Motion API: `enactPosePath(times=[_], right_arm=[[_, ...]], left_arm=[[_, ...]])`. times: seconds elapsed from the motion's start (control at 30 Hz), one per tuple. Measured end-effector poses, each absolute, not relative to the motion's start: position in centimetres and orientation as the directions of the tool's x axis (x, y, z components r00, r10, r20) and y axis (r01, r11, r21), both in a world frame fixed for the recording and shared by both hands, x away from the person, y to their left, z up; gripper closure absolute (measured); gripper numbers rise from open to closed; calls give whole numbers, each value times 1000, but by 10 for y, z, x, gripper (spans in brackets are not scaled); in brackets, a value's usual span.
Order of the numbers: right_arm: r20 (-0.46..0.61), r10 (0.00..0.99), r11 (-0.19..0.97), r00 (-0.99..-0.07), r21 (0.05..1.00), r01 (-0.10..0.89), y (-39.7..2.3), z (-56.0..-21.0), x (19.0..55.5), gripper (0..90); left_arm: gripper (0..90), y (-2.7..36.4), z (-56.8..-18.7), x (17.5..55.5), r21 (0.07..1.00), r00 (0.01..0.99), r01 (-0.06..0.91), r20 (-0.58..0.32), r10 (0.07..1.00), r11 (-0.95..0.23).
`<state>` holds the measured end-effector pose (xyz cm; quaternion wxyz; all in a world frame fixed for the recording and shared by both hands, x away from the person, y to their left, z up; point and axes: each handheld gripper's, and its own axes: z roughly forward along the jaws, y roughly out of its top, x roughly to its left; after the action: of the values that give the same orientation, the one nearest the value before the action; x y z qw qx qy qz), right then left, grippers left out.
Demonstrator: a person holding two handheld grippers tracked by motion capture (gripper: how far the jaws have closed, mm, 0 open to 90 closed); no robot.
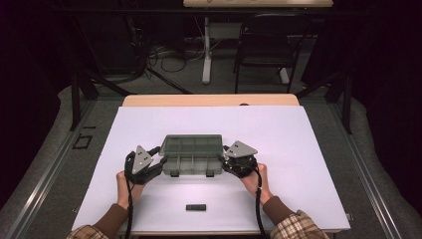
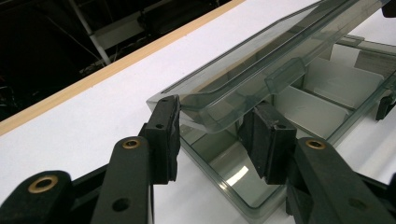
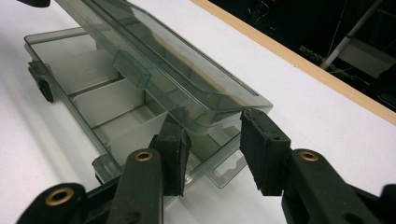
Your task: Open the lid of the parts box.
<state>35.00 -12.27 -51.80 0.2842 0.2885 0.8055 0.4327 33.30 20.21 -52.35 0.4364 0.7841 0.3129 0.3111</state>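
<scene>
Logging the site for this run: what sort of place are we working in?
Probably a lab or recording workspace: a white-covered table set up for the task, a loose tangle of cables on the floor behind it, and a black chair by another desk.

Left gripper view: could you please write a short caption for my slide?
Left gripper grips a corner of the half-raised lid of a smoky compartment box.

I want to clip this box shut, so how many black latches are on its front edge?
2. The left latch and the right latch both sit on the front wall of the box, below the raised lid.
</scene>
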Motion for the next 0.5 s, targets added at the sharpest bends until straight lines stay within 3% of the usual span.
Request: enactPosePath(times=[0.5], right_arm=[[-172, 738, 408, -653, 884, 228, -123, -510, 359, 645]], left_arm=[[615, 206, -513, 341, 896, 615, 224, 177, 768, -385]])
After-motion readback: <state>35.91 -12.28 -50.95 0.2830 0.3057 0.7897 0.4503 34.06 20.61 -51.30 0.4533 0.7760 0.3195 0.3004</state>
